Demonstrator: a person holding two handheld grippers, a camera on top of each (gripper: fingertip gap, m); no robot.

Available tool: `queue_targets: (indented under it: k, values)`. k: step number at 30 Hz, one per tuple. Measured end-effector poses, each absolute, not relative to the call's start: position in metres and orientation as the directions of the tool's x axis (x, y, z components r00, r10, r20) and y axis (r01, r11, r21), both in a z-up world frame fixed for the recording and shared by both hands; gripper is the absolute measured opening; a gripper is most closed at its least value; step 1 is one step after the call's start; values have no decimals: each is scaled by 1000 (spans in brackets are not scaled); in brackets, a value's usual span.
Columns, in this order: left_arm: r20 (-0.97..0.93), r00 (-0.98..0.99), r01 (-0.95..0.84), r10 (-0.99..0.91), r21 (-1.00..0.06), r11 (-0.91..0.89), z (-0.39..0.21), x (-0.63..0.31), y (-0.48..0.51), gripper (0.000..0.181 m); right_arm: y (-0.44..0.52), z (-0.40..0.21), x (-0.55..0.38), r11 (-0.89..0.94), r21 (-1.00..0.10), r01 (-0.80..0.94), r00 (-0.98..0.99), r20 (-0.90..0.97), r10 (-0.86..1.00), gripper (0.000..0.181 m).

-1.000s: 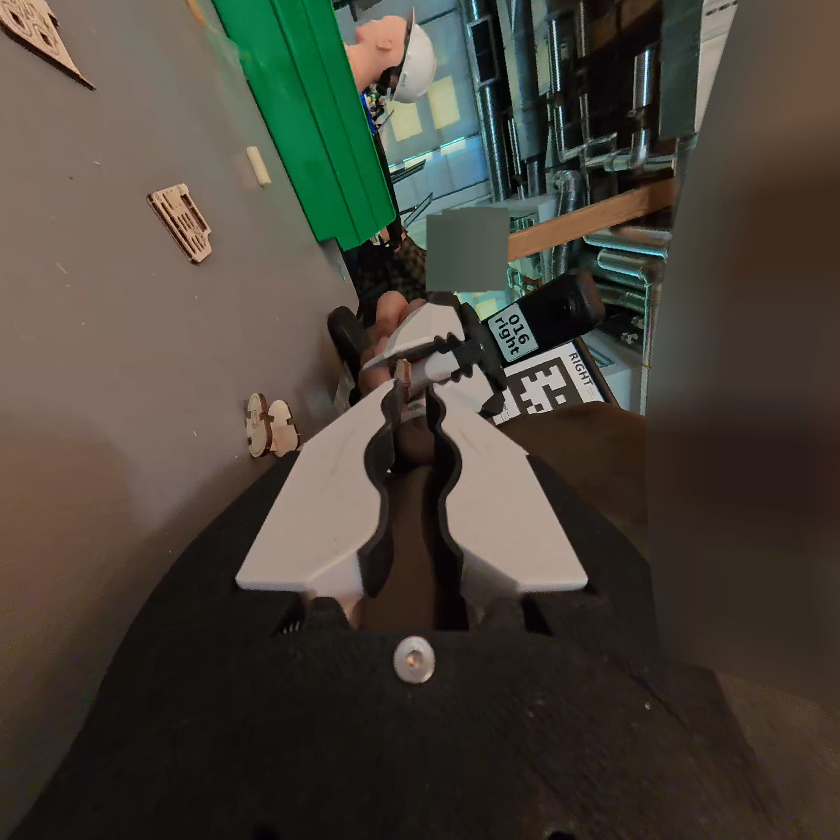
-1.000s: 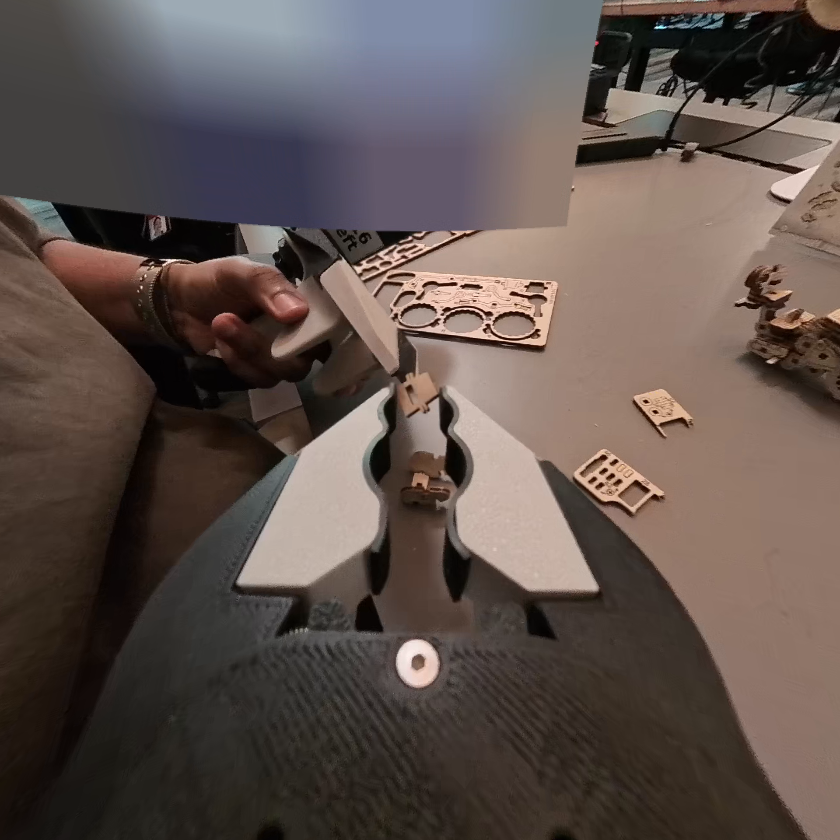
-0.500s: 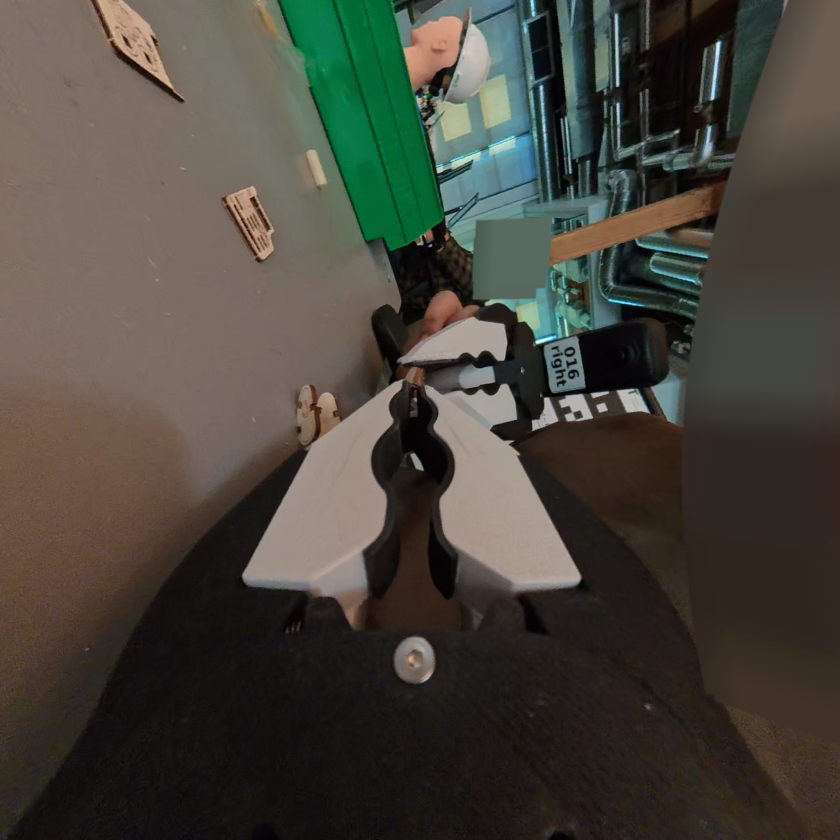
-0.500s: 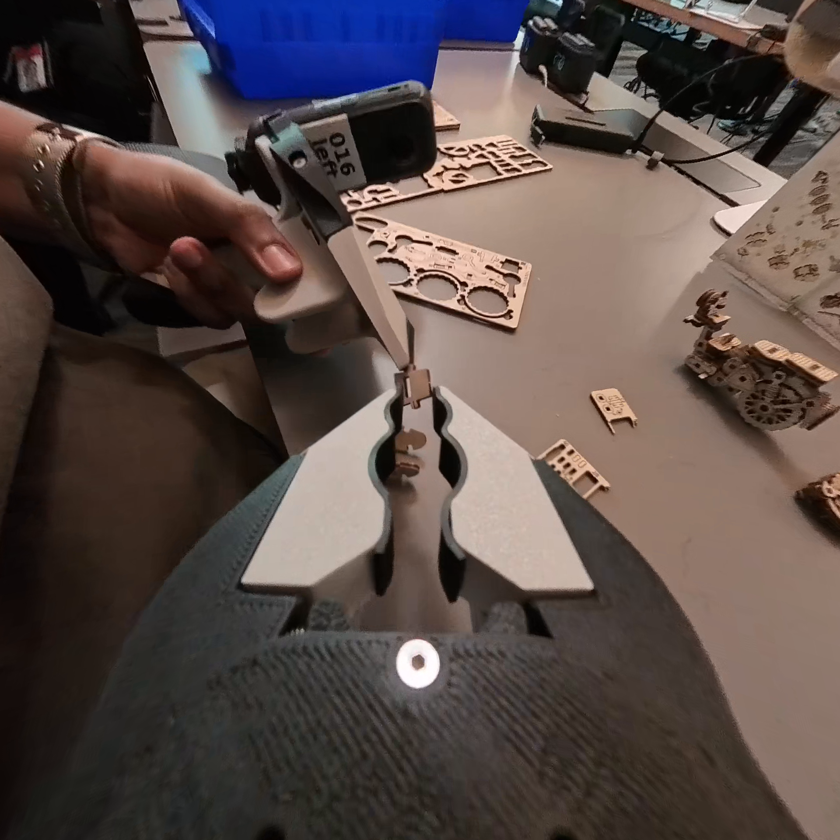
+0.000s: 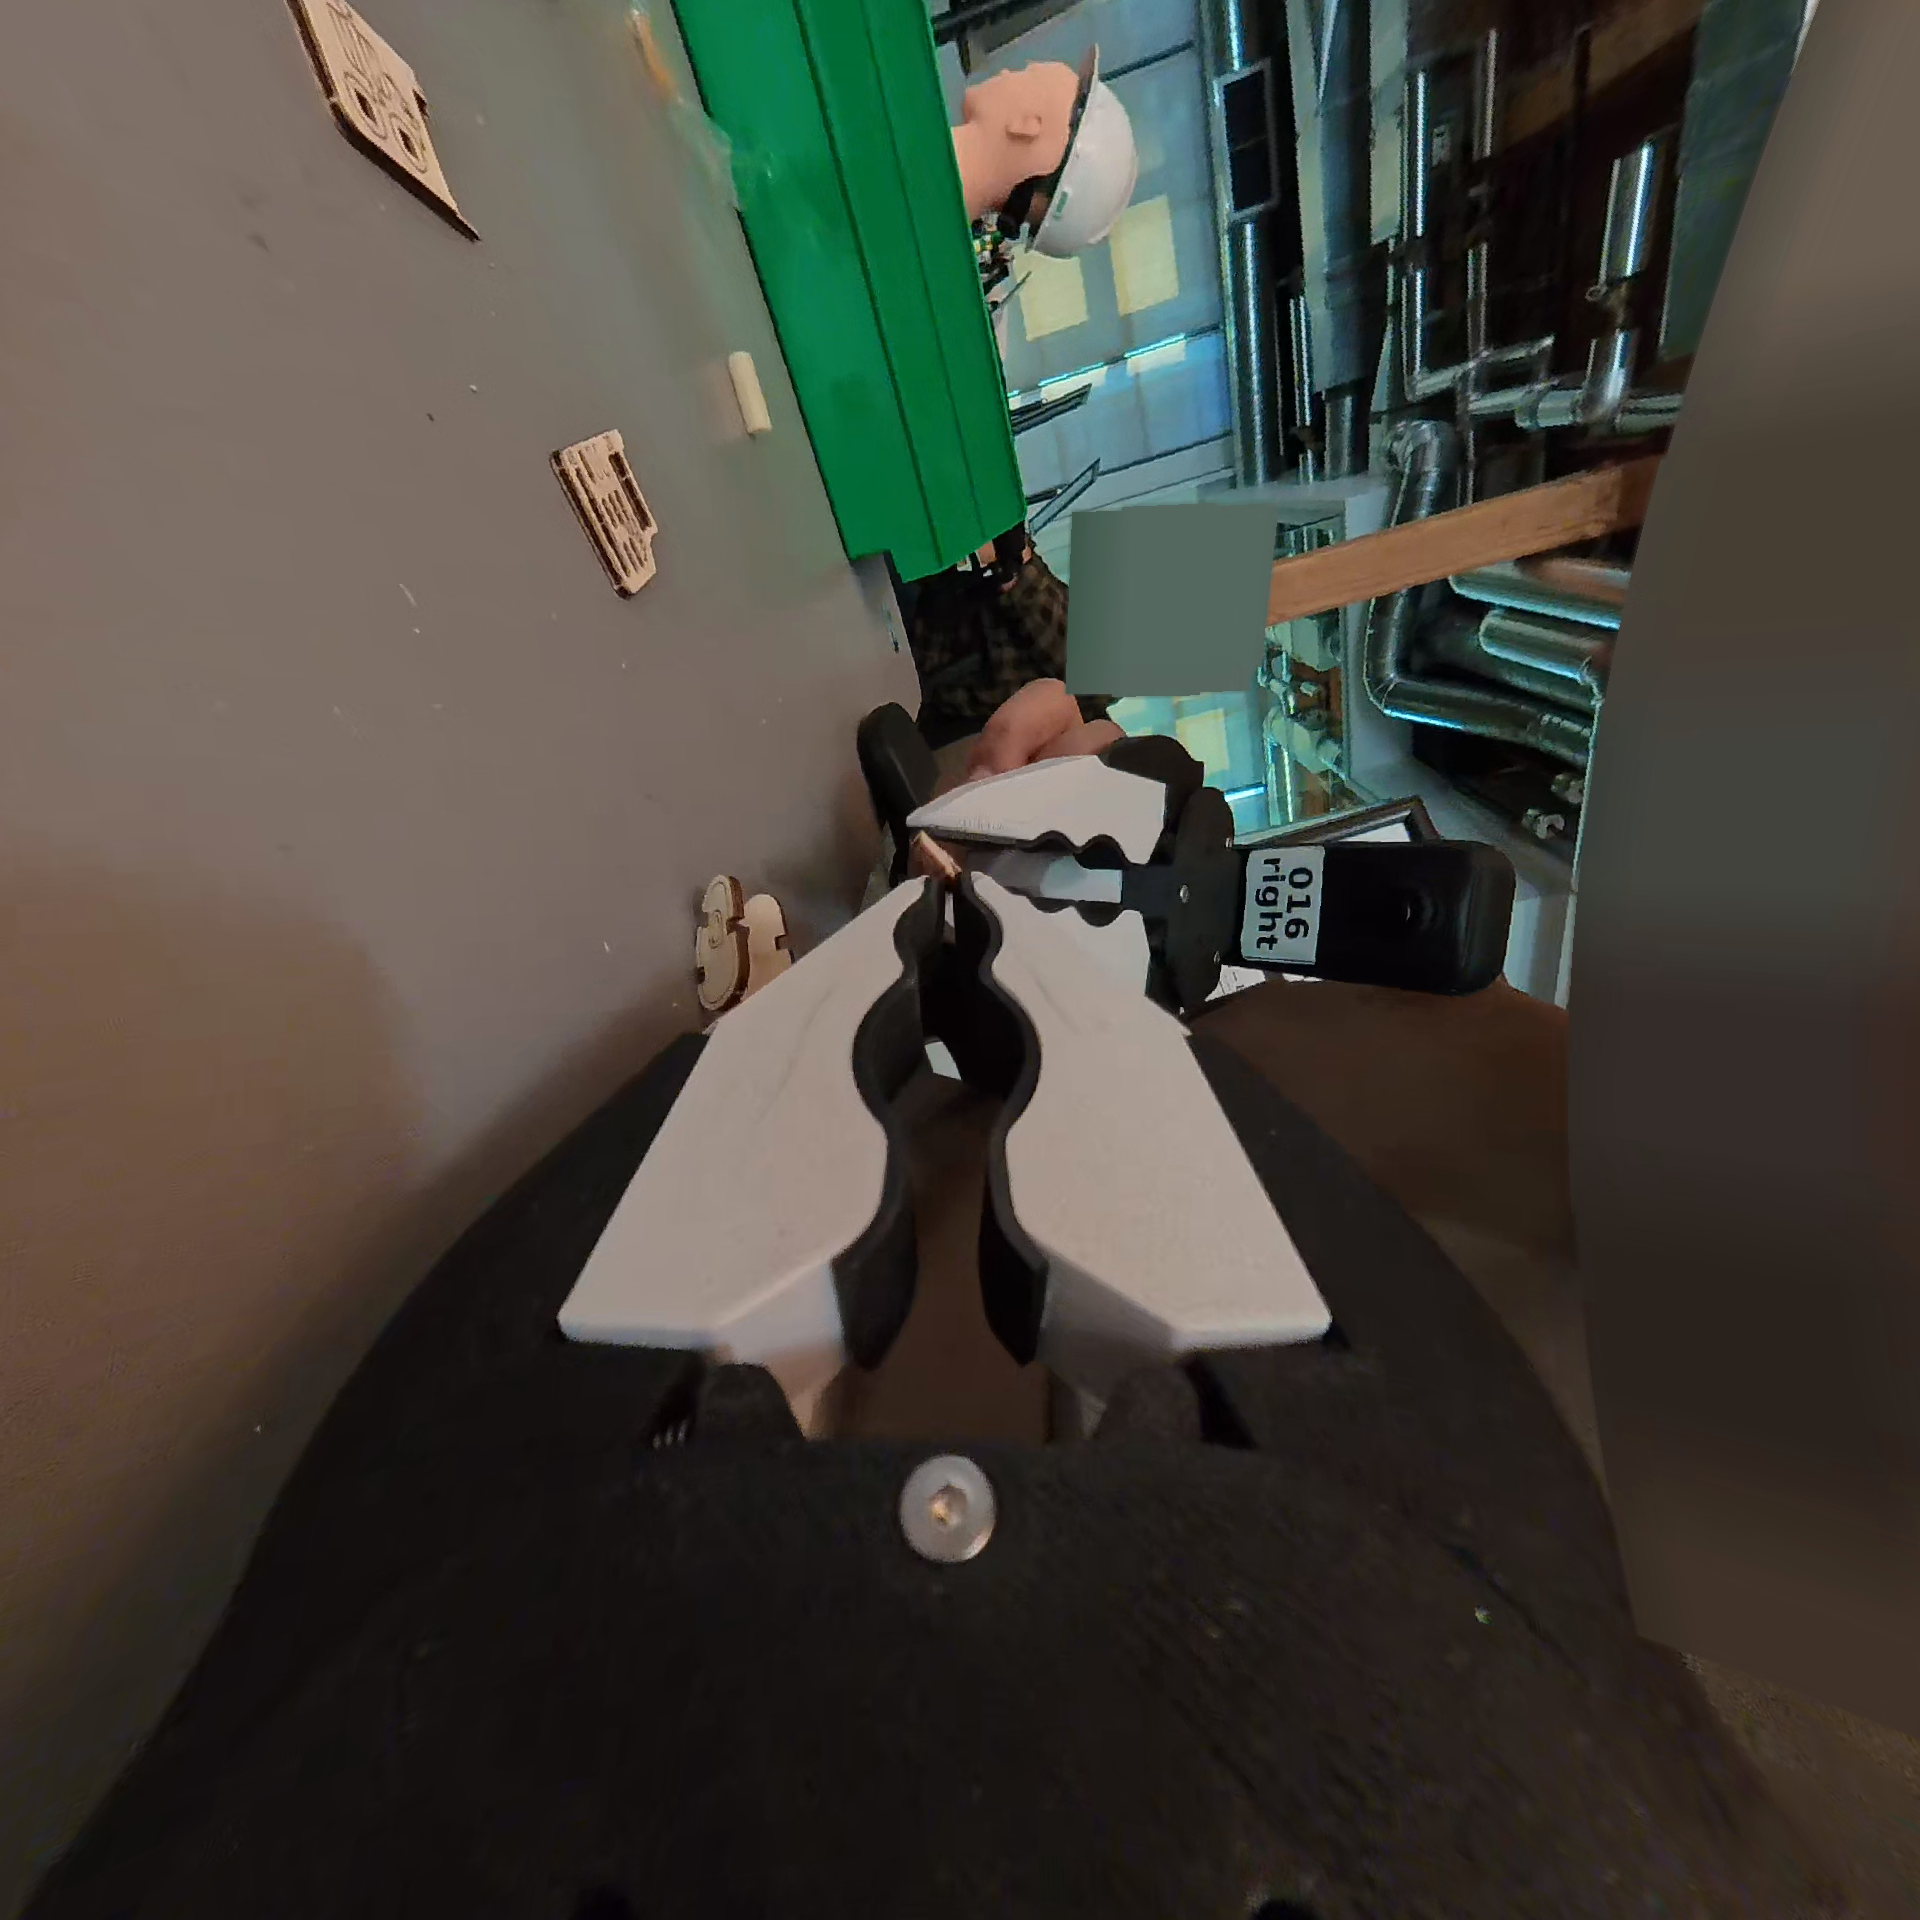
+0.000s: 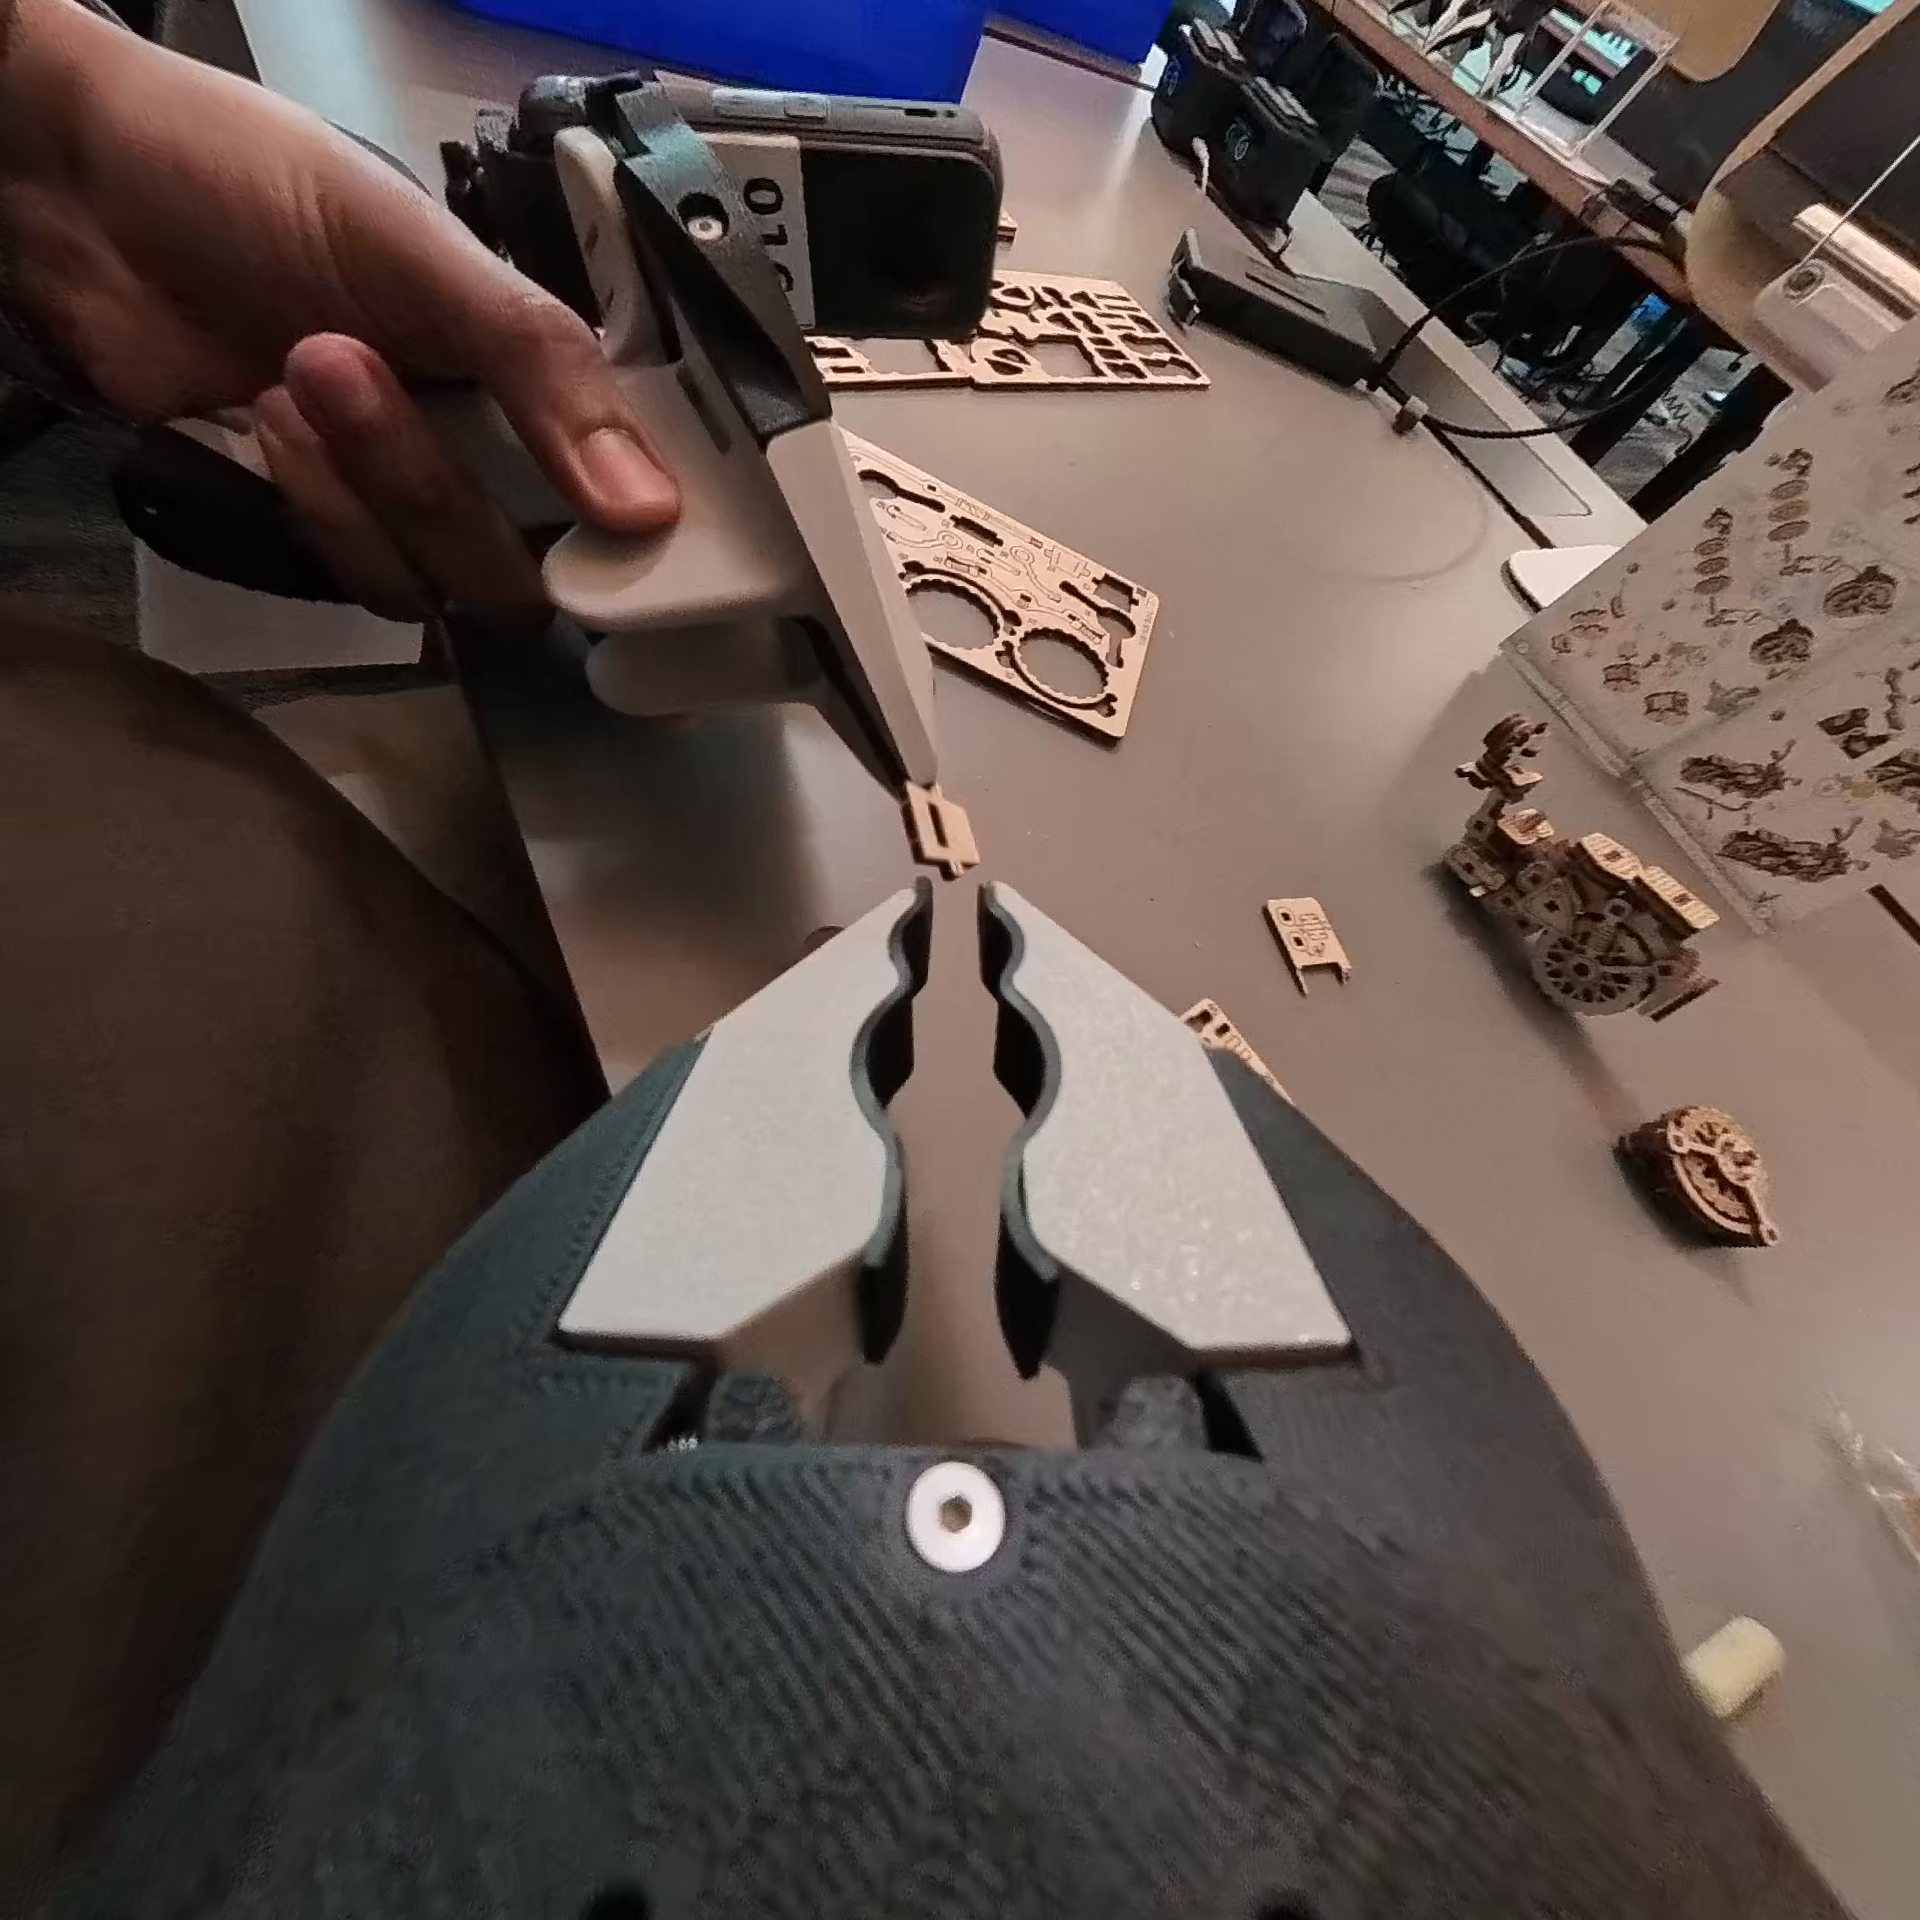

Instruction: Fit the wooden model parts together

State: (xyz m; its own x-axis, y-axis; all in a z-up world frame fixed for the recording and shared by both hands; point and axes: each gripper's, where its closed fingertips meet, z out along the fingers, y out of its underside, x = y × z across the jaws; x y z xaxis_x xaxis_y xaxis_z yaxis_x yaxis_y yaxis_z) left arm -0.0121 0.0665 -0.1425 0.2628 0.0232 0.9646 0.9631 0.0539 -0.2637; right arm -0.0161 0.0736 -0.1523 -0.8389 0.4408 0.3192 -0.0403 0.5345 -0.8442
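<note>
Two grippers meet over the edge of the grey table (image 6: 1299, 582), and I take the small tan slotted wooden piece (image 6: 943, 828) as the landmark for every position below.

Nearest to the camera, my right gripper (image 6: 951, 894) sits just short of that piece, fingers parted by a narrow gap and gripping nothing. My left gripper (image 5: 943, 902) is clenched on the piece at its very tips; the right wrist view shows the piece projecting beyond them, apart from my right fingers (image 6: 790, 1122).

Procedure, as I judge it:
1. Keep the left grasp firm. Only a small edge is clamped, so the piece could pivot or slip.
2. Align the right fingers with the flat faces of the piece before closing.
3. Close gently; thin laser-cut plywood probably snaps at slots and tabs.

The piece is flat, roughly rectangular, with dark burnt edges, a central slot and small tabs.

Beyond and right of the piece lie a small notched wooden plate (image 6: 1309, 940) and a slotted wooden panel (image 6: 1231, 1039), partly hidden by my right gripper. Farther right stand a part-built wooden vehicle model (image 6: 1579, 925) and a round wooden gear assembly (image 6: 1704, 1174). Behind the piece lies a tan cut-out plywood sheet with round holes (image 6: 1029, 634); a second sheet (image 6: 1049, 348) lies farthest.
</note>
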Motion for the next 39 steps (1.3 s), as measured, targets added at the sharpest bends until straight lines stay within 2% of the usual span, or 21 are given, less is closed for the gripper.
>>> queue_targets:
  k: [1,10,16,25,37,39]
  values:
    - [964,265,963,24,-266,52,-143,-12,67,0,73,-152,-15,526,-850,-37,-844,308,439,7]
    - [946,321,946,41,-322,31,-140,-9,68,1,72,-149,-9,421,-902,92,-896,109,430,2]
    - [946,320,947,49,-322,24,-143,-9,68,1,72,-151,-7,441,-894,74,-900,131,416,1]
    - [910,400,916,110,-399,-28,-147,-4,71,0,69,-165,-2,504,-860,80,-911,142,387,2]
    - [923,373,927,98,-374,-1,-147,-7,69,0,70,-163,-4,465,-871,157,-910,55,411,1]
    - [922,370,928,115,-373,6,-149,-10,68,6,73,-163,-8,463,-869,176,-900,49,433,1]
